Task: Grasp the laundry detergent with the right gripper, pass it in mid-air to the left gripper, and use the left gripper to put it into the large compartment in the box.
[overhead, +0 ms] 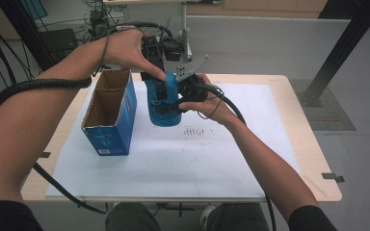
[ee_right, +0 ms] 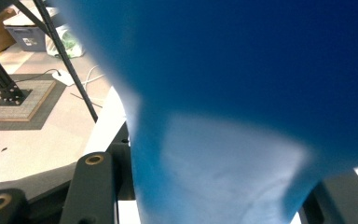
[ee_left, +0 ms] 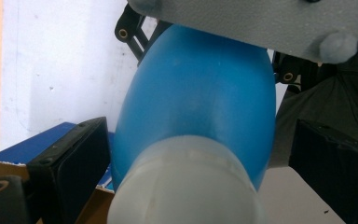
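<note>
bottle (overhead: 163,103): smooth blue plastic, soft sheen, matt white cap (ee_left: 186,186) | box (overhead: 112,113): blue printed cardboard, raw brown inside, matt | table (overhead: 313,159): pale wood-look top, smooth | sheet (overhead: 173,159): matt white paper, faint dark specks | left gripper (overhead: 160,72): matt black plastic | right gripper (overhead: 185,91): matt black plastic, grey plastic plate

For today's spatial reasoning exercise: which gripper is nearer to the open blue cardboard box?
Left. The left gripper is above the blue bottle, just beside the cardboard box; the right gripper grips the bottle from its far side.
</note>
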Motion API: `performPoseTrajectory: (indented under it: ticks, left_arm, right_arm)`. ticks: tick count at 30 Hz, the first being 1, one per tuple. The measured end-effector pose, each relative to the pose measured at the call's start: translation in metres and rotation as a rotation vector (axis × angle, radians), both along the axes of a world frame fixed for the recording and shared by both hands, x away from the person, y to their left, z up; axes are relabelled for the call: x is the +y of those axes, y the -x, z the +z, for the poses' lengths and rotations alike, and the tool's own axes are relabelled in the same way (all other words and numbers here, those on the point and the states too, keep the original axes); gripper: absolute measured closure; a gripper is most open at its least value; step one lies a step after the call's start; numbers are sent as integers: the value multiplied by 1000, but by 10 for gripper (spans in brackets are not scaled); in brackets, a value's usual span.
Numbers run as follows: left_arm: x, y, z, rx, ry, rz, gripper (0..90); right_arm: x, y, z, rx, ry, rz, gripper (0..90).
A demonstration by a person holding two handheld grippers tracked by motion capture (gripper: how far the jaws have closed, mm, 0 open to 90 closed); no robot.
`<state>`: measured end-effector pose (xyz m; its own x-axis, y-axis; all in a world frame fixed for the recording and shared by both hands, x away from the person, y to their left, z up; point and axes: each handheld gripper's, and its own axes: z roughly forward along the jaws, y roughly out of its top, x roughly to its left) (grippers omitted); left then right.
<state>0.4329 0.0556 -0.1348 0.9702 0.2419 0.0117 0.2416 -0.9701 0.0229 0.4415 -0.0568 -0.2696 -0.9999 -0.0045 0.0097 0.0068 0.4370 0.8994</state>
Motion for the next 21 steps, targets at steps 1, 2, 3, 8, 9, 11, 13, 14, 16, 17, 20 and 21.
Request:
performPoseTrajectory:
  ticks: [1,2,3,8,9,11,13,14,16,17,20,21]
  left_arm:
    - [0,0,0,0,0,0,58]
    - [0,0,0,0,0,-2,59]
    - [0,0,0,2,0,-3,59]
    - [-1,-1,-1,-1,0,-5,60]
    - [-1,-1,-1,-1,0,-6,60]
    - [-1,0,-2,0,0,-8,61]
    - [-1,-1,-3,0,-3,-10,61]
    - [-1,-1,-3,0,-3,-10,61]
    - [0,-1,-2,2,-5,-6,61]
    - [0,-1,-2,1,-4,-4,61]
    - [0,-1,-2,-1,-3,-5,61]
    - [0,-1,-1,0,-3,-6,61]
  right_arm:
    - [0,0,0,0,0,0,436]
    - [0,0,0,1,0,2,436]
    - [0,0,0,1,0,2,436]
    - [0,1,0,3,1,7,436]
    - [0,1,0,0,2,7,436]
    - [1,1,0,0,-1,11,436]
    - [1,1,0,-4,2,11,436]
    - [1,1,0,-4,2,11,436]
    - [1,1,0,-3,2,12,436]
    - [1,1,0,-3,1,12,436]
    - [2,1,0,-4,1,11,436]
    - [2,1,0,-3,1,12,436]
